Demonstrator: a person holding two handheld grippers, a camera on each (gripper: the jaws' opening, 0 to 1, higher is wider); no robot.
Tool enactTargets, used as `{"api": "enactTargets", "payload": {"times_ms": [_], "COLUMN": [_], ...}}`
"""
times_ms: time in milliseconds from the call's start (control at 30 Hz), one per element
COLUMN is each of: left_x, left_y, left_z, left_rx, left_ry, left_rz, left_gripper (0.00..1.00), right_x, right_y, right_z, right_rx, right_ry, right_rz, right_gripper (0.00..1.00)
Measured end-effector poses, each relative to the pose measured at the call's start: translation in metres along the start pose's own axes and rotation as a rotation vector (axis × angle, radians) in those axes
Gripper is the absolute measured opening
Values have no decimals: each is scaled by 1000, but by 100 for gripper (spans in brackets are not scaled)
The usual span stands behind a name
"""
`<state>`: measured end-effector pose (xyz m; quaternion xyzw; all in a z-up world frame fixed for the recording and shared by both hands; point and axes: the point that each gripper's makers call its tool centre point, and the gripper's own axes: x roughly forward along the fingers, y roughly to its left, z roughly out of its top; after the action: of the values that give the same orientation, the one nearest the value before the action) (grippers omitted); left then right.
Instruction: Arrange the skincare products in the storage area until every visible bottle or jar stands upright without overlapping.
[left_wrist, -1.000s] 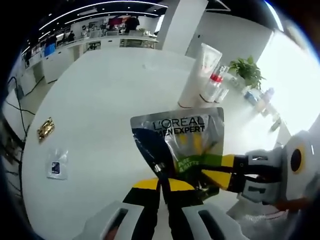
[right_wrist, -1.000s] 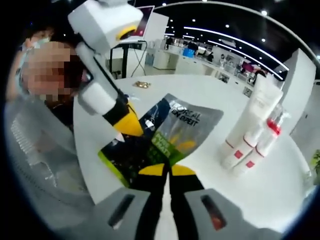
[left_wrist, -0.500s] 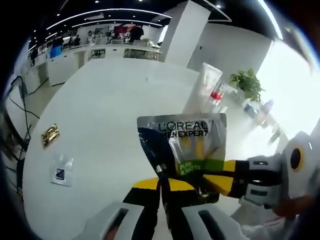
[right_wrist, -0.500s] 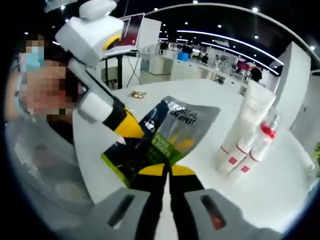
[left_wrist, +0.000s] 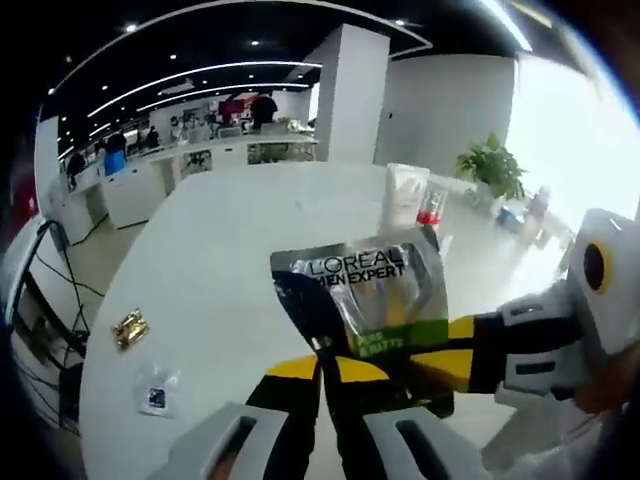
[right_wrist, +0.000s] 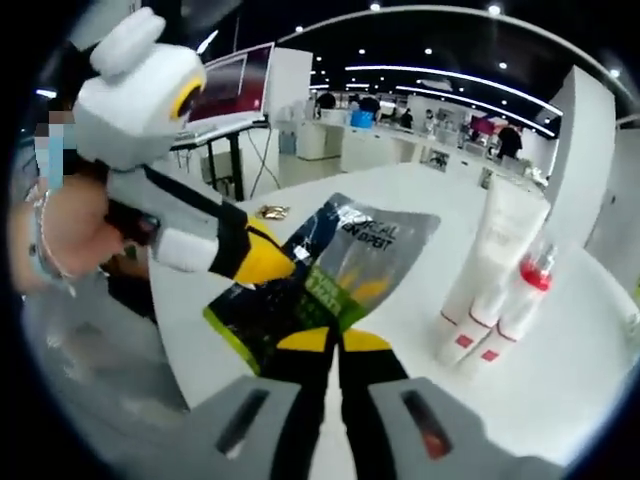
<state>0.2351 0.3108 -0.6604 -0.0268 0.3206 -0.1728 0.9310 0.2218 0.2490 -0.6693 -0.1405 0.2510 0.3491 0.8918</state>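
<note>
Both my left claw and right claw pinch the pouch by its near edge; it looks light, limp, slick, best held at the sealed rim.

Silver sachet: top band was printed "L'OREAL MEN EXPERT". Green strip below that brand line carried white lettering, too small to read. White tubes beyond the sachet: red labels were illegible.
</note>
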Motion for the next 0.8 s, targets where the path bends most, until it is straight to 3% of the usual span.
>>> {"api": "enactTargets", "payload": {"times_ms": [200, 500, 800], "left_x": [-4, 5, 19], "left_y": [6, 12, 13], "left_z": [35, 57, 73], "left_rx": [-143, -194, -199], "left_ry": [-65, -128, -140], "left_rz": [-40, -27, -43], "left_gripper": [4, 4, 4], "right_x": [3, 10, 15], "right_y": [-11, -29, -51], "right_z": [22, 46, 62], "right_rx": [61, 62, 96], "right_ry": [-52, -95, -106], "right_rz": [8, -16, -14], "right_gripper": [3, 3, 3]}}
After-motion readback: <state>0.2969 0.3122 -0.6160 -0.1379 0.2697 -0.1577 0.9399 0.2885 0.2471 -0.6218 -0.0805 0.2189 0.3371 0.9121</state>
